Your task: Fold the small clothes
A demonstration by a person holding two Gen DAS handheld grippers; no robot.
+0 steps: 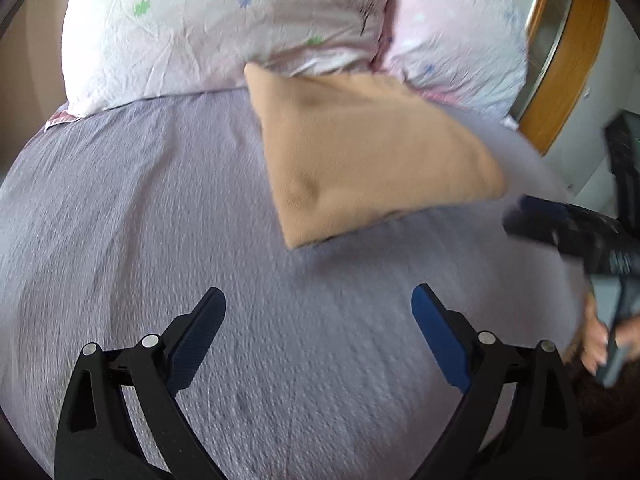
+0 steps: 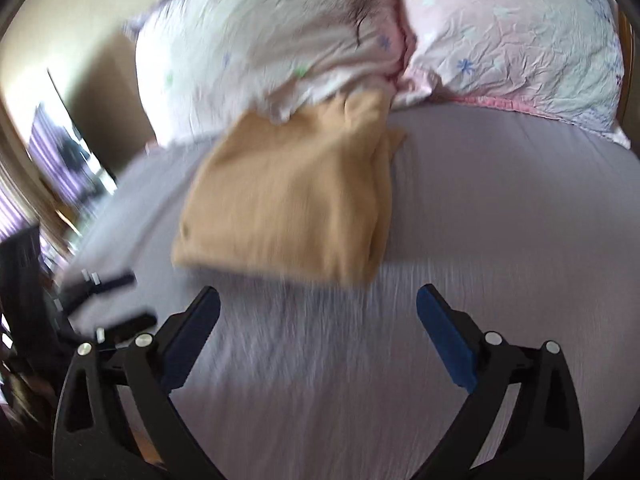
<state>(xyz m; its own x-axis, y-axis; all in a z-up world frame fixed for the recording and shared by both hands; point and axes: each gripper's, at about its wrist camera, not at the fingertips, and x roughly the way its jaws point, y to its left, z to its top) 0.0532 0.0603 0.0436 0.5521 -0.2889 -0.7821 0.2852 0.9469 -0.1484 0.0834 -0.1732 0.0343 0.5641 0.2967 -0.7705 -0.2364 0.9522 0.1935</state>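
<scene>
A folded tan garment [image 1: 360, 148] lies on the lilac bedspread [image 1: 140, 208], its far corner against the pillows. It also shows in the right wrist view [image 2: 288, 200], partly tucked under a pillow edge. My left gripper [image 1: 318, 300] is open and empty, hovering over the bedspread short of the garment. My right gripper [image 2: 318, 300] is open and empty, just short of the garment's near edge. The right gripper also shows at the right edge of the left wrist view [image 1: 568, 232], blurred.
Two pale pink flowered pillows [image 1: 224, 24] [image 1: 460, 36] lie at the head of the bed. A wooden bed frame [image 1: 568, 60] stands at the far right. The bedspread [image 2: 500, 240] spreads around the garment. The left gripper [image 2: 108, 300] shows blurred at left.
</scene>
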